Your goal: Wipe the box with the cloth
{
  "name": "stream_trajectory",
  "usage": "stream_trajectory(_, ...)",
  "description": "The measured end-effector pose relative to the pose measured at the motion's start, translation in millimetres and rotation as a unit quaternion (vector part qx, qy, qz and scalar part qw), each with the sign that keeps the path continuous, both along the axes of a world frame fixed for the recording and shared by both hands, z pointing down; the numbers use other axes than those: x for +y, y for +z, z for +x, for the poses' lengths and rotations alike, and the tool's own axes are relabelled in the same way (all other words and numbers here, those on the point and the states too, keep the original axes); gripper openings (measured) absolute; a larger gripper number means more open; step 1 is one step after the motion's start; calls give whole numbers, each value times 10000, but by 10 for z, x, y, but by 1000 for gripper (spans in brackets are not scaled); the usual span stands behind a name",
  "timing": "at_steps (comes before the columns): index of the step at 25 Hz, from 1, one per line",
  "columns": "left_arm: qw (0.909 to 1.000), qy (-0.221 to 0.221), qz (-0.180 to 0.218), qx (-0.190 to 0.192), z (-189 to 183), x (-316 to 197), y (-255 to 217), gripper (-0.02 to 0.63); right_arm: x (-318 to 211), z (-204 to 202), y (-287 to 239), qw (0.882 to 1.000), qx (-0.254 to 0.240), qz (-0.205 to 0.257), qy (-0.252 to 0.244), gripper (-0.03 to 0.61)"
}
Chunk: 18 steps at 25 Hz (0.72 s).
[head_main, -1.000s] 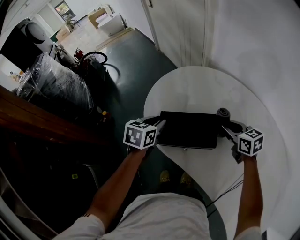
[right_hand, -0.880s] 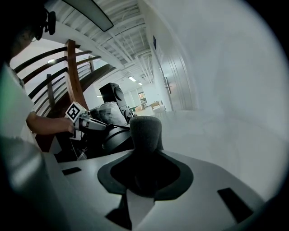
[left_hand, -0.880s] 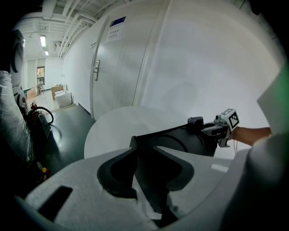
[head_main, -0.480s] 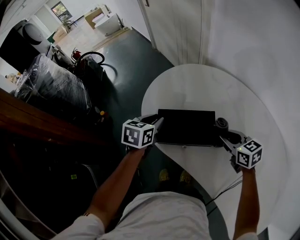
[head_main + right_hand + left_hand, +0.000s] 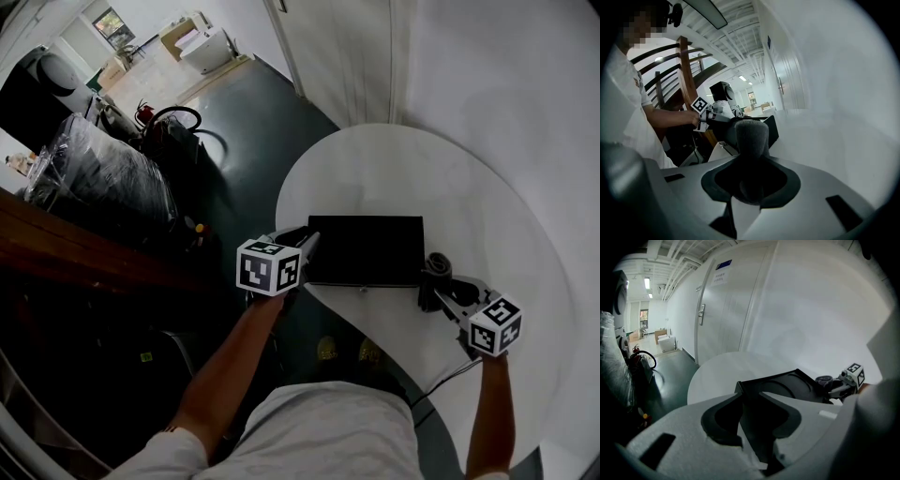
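A: Colour of the box (image 5: 366,250)?
B: Plain black. The cloth (image 5: 437,270) is dark grey.
A: Surfaces?
B: White tabletop (image 5: 394,169), dark green floor (image 5: 253,141). The left tool (image 5: 307,246) and right tool (image 5: 442,289) are white; cubes (image 5: 270,267) carry black-and-white square markers.

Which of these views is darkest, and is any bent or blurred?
Head view: darkest, heavy fisheye bending, white table bright, box a featureless black. Left gripper view: wall washed out. Right gripper view: dark vignette, hazy wall, cloth fairly sharp.

The cloth (image 5: 751,136) in my right claw (image 5: 751,183) looks fuzzy, soft, dark grey and matt. The box (image 5: 366,250) is smooth black with a faint sheen. The desk (image 5: 394,169) is smooth, white.
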<state>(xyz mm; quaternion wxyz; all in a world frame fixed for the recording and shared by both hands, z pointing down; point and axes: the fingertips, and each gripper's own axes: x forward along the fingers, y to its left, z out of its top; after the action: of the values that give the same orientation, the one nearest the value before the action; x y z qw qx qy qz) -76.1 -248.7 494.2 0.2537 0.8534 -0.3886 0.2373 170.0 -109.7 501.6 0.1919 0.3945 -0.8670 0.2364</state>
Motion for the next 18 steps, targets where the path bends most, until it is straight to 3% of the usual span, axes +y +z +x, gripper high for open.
stream_trajectory(9,10000,-31,-19,38,-12,-8,3,112,-403,255,-255,9975,48,441,544,97)
stream_trajectory(18,10000,-28,-70,8,-18,-15,2,112,-956,247,-125,9989,7,255,392,97)
